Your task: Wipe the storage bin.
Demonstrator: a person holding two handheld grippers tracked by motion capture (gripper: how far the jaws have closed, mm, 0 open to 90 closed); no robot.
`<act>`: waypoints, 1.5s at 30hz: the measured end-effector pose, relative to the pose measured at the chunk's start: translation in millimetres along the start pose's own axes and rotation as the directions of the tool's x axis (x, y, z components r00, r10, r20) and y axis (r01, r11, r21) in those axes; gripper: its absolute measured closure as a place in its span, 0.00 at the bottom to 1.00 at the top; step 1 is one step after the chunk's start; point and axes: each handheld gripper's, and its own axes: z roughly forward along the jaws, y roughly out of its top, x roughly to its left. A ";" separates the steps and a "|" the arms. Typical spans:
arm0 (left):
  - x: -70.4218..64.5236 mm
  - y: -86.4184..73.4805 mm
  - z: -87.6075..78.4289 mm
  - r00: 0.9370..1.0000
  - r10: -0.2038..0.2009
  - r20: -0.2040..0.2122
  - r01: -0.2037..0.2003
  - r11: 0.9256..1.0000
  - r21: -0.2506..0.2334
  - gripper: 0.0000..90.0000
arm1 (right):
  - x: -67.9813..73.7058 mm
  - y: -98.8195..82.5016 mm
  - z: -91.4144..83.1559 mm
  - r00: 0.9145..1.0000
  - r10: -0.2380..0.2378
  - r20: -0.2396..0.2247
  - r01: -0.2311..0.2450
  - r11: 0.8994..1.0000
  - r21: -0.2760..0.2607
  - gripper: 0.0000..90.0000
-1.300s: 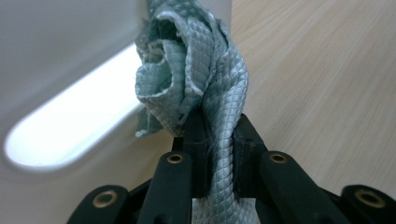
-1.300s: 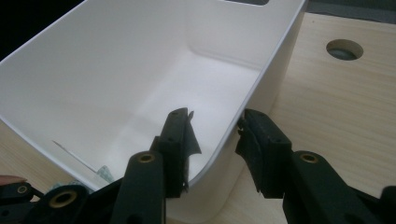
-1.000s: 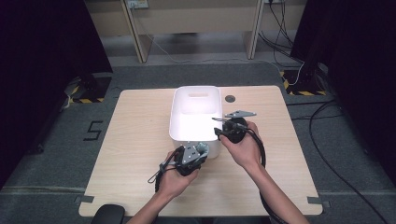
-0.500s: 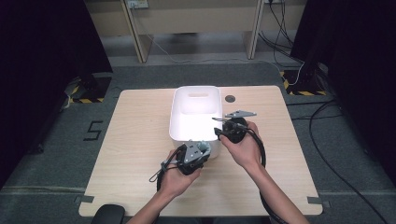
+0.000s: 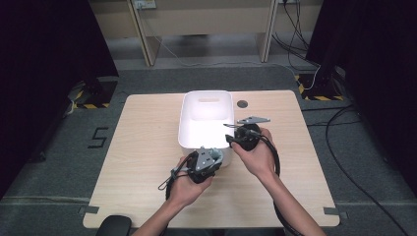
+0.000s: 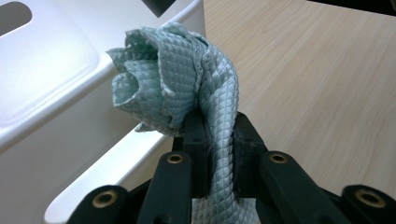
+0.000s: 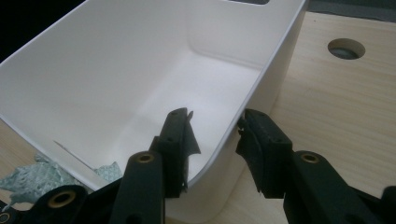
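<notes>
Left gripper view: left gripper (image 6: 212, 140) clamped on pale green quilted cloth (image 6: 177, 79); right gripper (image 7: 212, 135) straddling white bin wall (image 7: 275, 60) (jaws apart).

We see cloth (image 6: 187, 88) lower end cut off by bottom edge in left gripper view. In high view, our left gripper (image 5: 210, 156) body hides cloth. White bin (image 7: 140, 70) near corner runs off frame in right gripper view. Whether right gripper (image 7: 215, 135) pads press bin wall, we cannot tell.
</notes>
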 end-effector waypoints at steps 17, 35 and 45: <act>1.1 -5.7 9.4 1.000 0.000 0.007 0.000 0.999 0.039 0.88 | -0.6 -0.2 0.0 1.000 -0.001 -0.004 0.001 1.000 -0.001 0.69; -1.9 -16.4 21.7 1.000 0.013 0.005 -0.014 0.998 0.062 0.87 | -1.7 -1.0 1.0 1.000 0.014 -0.011 -0.014 1.000 -0.006 0.68; -3.0 -28.7 32.4 0.999 0.030 -0.013 -0.029 0.997 0.076 0.87 | -2.9 -1.0 1.4 1.000 0.016 -0.018 -0.016 1.000 -0.008 0.68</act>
